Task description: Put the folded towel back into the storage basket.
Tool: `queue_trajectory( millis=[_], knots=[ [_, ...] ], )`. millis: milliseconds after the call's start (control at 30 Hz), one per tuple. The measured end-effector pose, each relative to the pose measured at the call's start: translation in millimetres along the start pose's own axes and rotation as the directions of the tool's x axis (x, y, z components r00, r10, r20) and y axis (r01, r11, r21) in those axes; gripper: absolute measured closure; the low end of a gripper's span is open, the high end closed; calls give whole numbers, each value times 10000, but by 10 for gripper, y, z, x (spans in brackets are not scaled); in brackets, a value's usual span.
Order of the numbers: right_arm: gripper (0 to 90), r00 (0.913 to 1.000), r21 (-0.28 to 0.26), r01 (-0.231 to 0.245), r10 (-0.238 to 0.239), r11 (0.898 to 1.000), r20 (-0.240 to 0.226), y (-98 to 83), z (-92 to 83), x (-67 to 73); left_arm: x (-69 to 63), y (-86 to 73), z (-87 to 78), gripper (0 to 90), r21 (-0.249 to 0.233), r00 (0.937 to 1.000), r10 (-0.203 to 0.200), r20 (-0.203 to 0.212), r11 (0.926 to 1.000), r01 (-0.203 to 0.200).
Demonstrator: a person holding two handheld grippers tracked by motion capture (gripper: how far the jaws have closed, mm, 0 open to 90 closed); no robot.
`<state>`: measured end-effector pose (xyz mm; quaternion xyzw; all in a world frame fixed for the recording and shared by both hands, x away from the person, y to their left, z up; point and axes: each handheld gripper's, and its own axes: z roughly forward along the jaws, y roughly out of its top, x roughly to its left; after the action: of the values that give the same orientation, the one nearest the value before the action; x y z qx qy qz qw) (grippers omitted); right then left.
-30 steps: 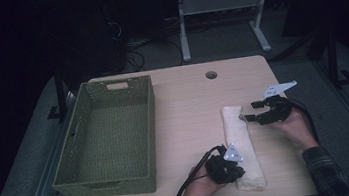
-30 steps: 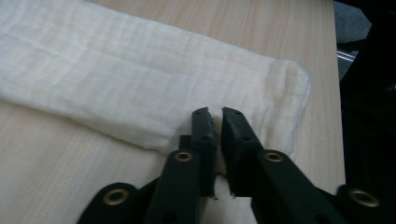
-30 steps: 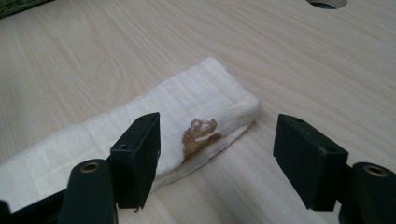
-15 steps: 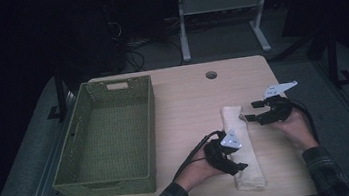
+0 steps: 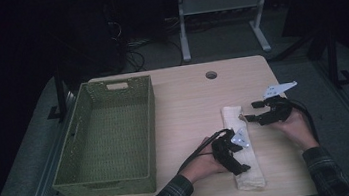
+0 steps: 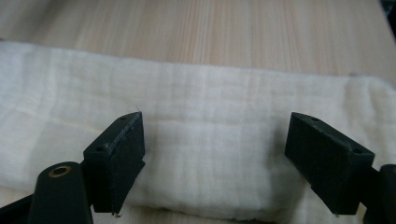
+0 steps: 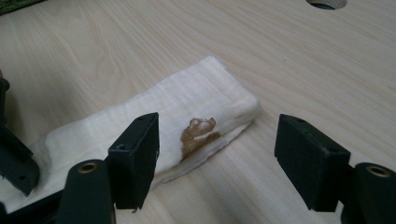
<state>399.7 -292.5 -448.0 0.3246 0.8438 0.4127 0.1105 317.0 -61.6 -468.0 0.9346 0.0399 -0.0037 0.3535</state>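
A folded cream cloth (image 5: 240, 130) lies lengthwise on the right half of the wooden table. Its far end carries a brown stain (image 7: 198, 133). My left gripper (image 5: 239, 156) sits over the cloth's near half. Its jaws have just been opening and now stand wide, with the cloth (image 6: 210, 107) beneath them and the pads off it. My right gripper (image 5: 250, 111) rests at the cloth's far right edge, jaws open. From that gripper (image 7: 217, 140), the stained end (image 7: 219, 100) lies between and just beyond the fingers, untouched.
A green woven basket (image 5: 103, 180) with nothing inside takes up the left half of the table. A round cable hole (image 5: 211, 75) sits near the far edge. Bare wood lies between the basket and the cloth. Desk legs stand beyond the table.
The left gripper's jaws have opened off the cloth, and that hand has shifted a little along the cloth away from the front edge. The right gripper has stayed put.
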Motion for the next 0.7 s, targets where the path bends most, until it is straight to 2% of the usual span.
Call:
queue_trajectory(
  millis=[167,267,367,633,700],
  knots=[
    [306,10000,0,9,-9,10000,-49,-1,9,5,-27,-29,3,205,-193,9998,5,-218,9998,-9],
    [306,10000,32,-10,10,10000,-25,-2,13,11,-23,-34,-16,259,-225,9996,-38,-296,9997,31],
    [306,10000,-9,11,-11,10000,-48,-4,12,4,-17,-30,-41,369,-165,9995,-19,-328,9999,13],
    [306,10000,-106,-5,4,9999,-93,1,-7,0,1,-49,-60,724,-471,9970,-596,-489,9972,573],
    [306,9999,-135,60,-62,9999,-133,2,-10,-6,6,-50,-64,758,-499,9963,-726,-457,9963,703]
  ],
)
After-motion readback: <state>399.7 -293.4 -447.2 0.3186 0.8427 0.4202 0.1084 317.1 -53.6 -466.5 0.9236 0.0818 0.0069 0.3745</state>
